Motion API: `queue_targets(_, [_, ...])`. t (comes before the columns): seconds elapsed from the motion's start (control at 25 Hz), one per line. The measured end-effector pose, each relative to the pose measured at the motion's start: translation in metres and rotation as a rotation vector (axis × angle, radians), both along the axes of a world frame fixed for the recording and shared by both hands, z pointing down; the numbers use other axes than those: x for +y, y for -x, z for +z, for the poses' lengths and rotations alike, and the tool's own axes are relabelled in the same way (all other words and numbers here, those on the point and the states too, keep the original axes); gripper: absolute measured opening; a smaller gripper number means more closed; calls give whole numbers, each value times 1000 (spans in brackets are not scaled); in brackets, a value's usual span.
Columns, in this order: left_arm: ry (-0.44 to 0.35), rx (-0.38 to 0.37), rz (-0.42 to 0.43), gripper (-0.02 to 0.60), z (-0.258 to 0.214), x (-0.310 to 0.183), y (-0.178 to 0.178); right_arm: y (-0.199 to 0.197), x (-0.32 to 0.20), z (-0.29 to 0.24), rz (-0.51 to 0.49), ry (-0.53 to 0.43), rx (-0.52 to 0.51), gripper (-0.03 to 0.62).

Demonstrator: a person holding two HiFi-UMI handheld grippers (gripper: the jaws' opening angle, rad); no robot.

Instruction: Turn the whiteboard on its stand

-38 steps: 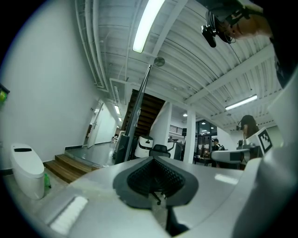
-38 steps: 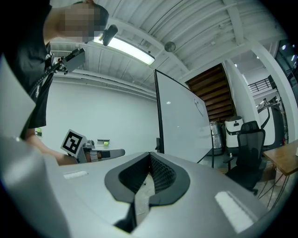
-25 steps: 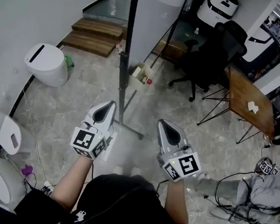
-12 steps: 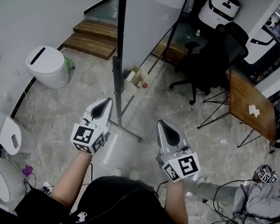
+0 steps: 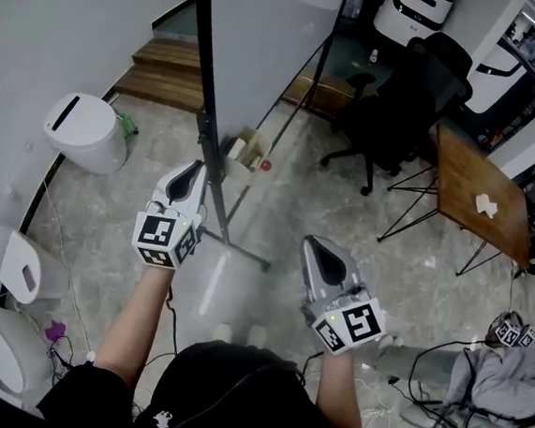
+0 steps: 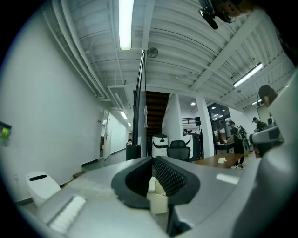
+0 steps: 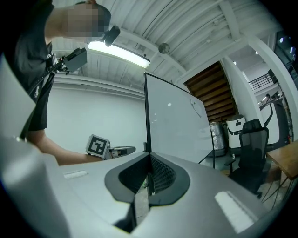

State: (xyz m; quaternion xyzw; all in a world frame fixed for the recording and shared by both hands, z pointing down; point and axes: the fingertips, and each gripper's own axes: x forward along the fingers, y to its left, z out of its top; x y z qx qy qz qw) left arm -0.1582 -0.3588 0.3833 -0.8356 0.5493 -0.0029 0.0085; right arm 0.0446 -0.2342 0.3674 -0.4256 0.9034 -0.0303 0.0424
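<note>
The whiteboard (image 5: 266, 29) stands on its stand ahead of me, its dark side edge (image 5: 204, 89) running down to the stand's foot (image 5: 240, 250). My left gripper (image 5: 194, 169) sits right beside that edge post; whether it touches I cannot tell. Its jaws have just been opening and stand a little apart, with nothing between them. In the left gripper view the gripper (image 6: 152, 159) looks along the board's edge (image 6: 138, 107), seen edge-on. My right gripper (image 5: 317, 247) hangs lower right, shut and empty, apart from the stand. In the right gripper view the gripper (image 7: 149, 155) faces the board's white face (image 7: 177, 125).
A white round bin (image 5: 85, 132) and wooden steps (image 5: 168, 69) lie to the left. A small box (image 5: 245, 150) sits by the stand's base. A black office chair (image 5: 400, 108) and a wooden table (image 5: 476, 196) stand at the right. Cables (image 5: 439, 385) trail on the floor at the lower right.
The board's dark edge has swung to the left against the steps behind it. My left gripper has moved forward and left along with it. The right gripper has shifted only a little.
</note>
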Motion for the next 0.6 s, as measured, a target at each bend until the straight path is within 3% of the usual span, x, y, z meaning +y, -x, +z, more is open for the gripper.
queue_targets(0.28, [-19,-36,-35,59,-7,-32,7,-7,-1,7,20,19,6,5])
queue_targets(0.6, [-3,-51,-81,173,4,-56,19,-14,2,16,52,42,18,5])
